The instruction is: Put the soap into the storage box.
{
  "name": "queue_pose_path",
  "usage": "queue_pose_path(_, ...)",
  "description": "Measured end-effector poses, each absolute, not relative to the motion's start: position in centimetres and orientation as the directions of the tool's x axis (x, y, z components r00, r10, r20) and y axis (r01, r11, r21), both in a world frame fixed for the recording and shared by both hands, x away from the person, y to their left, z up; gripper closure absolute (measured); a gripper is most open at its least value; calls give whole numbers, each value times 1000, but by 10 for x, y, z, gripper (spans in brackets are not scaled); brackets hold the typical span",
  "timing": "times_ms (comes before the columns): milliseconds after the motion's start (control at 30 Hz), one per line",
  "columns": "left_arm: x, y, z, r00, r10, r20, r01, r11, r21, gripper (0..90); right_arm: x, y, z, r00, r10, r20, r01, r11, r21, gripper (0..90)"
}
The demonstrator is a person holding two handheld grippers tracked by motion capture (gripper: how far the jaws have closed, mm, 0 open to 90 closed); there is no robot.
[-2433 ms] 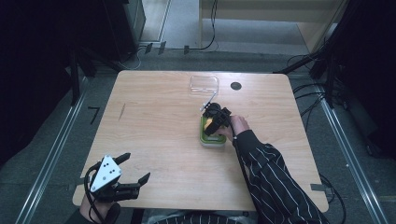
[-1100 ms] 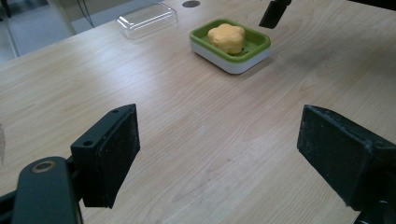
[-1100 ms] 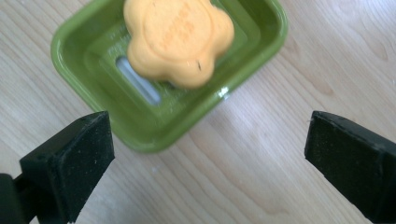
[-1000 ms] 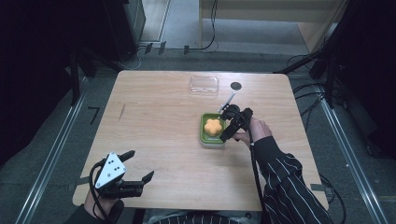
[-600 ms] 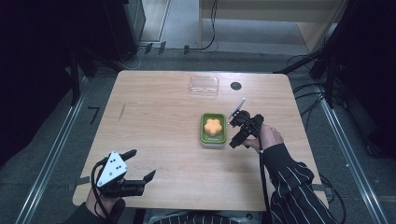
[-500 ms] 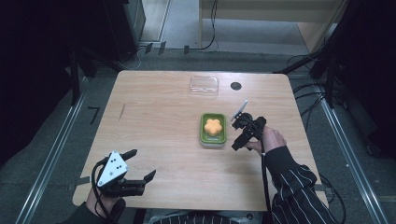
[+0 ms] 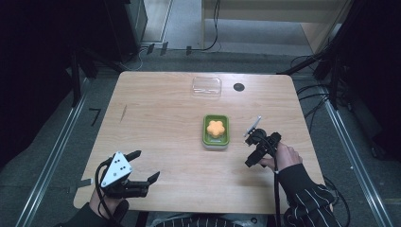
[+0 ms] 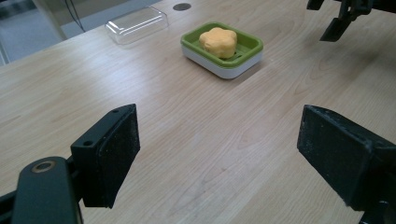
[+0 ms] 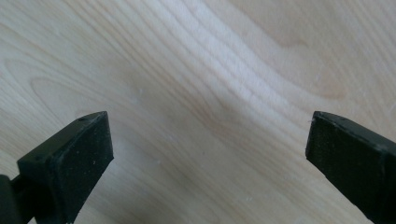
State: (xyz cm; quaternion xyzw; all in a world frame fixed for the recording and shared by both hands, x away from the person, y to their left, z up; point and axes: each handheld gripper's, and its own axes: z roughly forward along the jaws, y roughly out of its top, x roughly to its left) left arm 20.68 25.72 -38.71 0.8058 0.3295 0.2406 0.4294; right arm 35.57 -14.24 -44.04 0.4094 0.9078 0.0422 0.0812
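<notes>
An orange flower-shaped soap [image 7: 216, 128] lies in a green soap dish [image 7: 216, 143] near the middle of the wooden table [image 7: 161, 118]. My right gripper [image 7: 250, 150] hovers just right of the dish, open and holding nothing. In the right gripper view its gripper [image 9: 210, 135] looks straight down on bare wood. My left gripper [image 7: 146, 165] stands open near the front left edge, far from the dish. The left gripper view has its gripper [image 8: 219, 126] facing the soap [image 8: 217, 41] and the dish [image 8: 252, 45], with the right gripper farther off at the top right.
A clear plastic lid [image 7: 206, 87] lies at the back of the table, behind the dish, and appears again as the lid [image 8: 136, 23] in the left gripper view. A black round hole [image 7: 239, 87] sits beside it. Cables and dark stands surround the table.
My right gripper drew away from the soap dish, moving right and toward the front edge with its jaws open; the soap stays in the dish. The left gripper barely shifted.
</notes>
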Motion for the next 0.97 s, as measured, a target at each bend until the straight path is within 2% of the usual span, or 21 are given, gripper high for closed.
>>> queue_pose_path(267,209,255,-387,675,730,105,320,-418,850,136,335,-156,-451,-636,765,-101,756,644,118,7)
queue_pose_path(667,215,250,-387,692,715,101,312,-422,851,136,302,-177,-460,-612,786,-88,775,619,129,7)
queue_pose_path(967,218,246,-387,699,708,105,307,-429,849,136,293,-184,-466,-609,789,-79,781,614,116,7)
